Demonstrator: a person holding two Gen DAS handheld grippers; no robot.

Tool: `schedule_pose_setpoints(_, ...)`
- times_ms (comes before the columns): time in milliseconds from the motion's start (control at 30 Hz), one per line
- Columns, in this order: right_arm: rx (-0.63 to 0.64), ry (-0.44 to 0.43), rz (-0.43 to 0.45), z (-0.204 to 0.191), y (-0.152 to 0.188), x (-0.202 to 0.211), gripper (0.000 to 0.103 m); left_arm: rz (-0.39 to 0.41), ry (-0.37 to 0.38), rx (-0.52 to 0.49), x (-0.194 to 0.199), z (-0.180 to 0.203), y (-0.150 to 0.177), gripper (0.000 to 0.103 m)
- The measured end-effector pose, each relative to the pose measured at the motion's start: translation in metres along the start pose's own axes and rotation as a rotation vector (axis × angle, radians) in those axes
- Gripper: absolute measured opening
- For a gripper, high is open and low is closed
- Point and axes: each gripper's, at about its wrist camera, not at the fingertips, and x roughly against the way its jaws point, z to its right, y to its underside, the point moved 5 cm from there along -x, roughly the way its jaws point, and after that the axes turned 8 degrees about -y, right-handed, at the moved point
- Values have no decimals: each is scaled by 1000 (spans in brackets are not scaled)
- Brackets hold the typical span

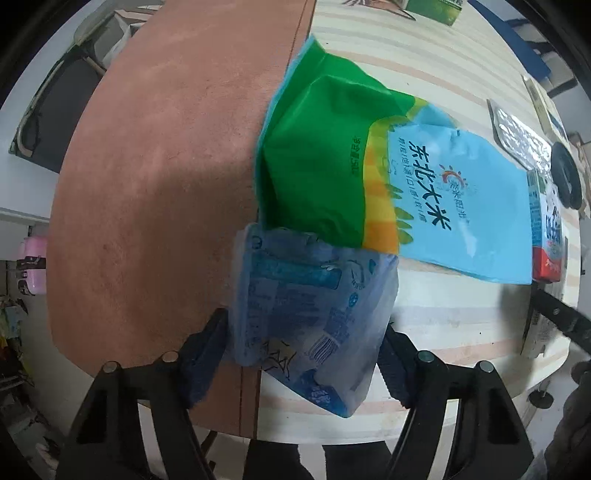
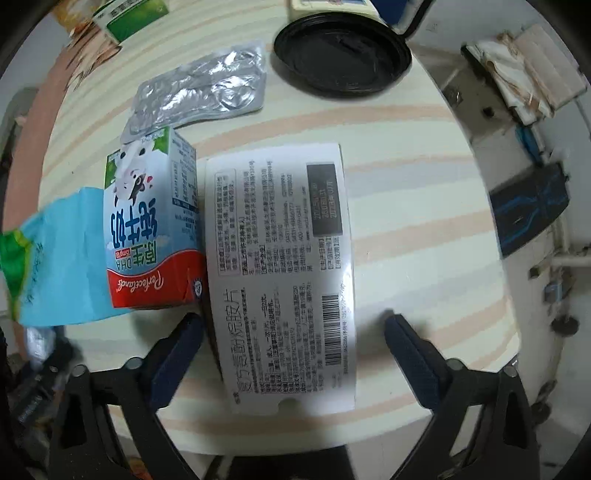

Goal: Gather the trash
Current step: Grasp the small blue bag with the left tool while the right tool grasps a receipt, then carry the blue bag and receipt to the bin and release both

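In the left wrist view my left gripper [image 1: 303,347] is shut on a crumpled pale blue plastic wrapper [image 1: 306,310], held just above the table. Beyond it lies a green and blue rice bag [image 1: 388,177]. In the right wrist view my right gripper [image 2: 293,336] is open, its fingers [image 2: 177,350] on either side of a flat white medicine box [image 2: 280,266] lying on the striped table [image 2: 424,221]. A milk carton [image 2: 151,221] lies against the box's left side, over the rice bag's end [image 2: 59,258].
A silver blister pack [image 2: 199,88] and a black round lid [image 2: 340,55] lie farther back. A green box [image 2: 125,18] sits at the far edge. A brown mat [image 1: 166,166] covers the table's left part. The table edge is close on the right.
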Motion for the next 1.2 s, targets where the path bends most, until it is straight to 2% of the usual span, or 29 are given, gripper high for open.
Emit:
schedule_pose_setpoints(33,10,17,5,0,1,2,90,4,-3,2,0,-2,2,70)
schedule_pose_setpoints(67,18,18,18,-2,3,5,79,6,-5,2,1,-3,4,67)
schedule_pose_setpoints(100,24,19,25,-3,5,8,74,8,-7,1,1,-4,7,65)
schedule_pose_setpoints(200,5,-1,2,2,14,13,74,17,-2,7,6,-9,21,64)
schedule_pose_setpoints(367,-12,-12,15,11,36,24,74,25,4,14,11,-20,48,62)
schedule_pose_setpoints(667,8,-89,55,-4,81,45,74,93,14,-2,39,-31,86,60)
schedule_pose_setpoints(700,12,-100,58,-7,86,47,74,99,18,-4,41,-27,81,60)
schedule_pose_setpoints(867,51,-155,73,-34,126,58,74,136,46,-15,62,-38,87,60)
schedule_pose_setpoints(1000,86,-199,79,-53,160,61,74,150,82,-28,64,-43,108,60)
schedule_pose_setpoints(1200,114,-238,50,-67,228,45,74,137,182,-52,61,-52,170,60)
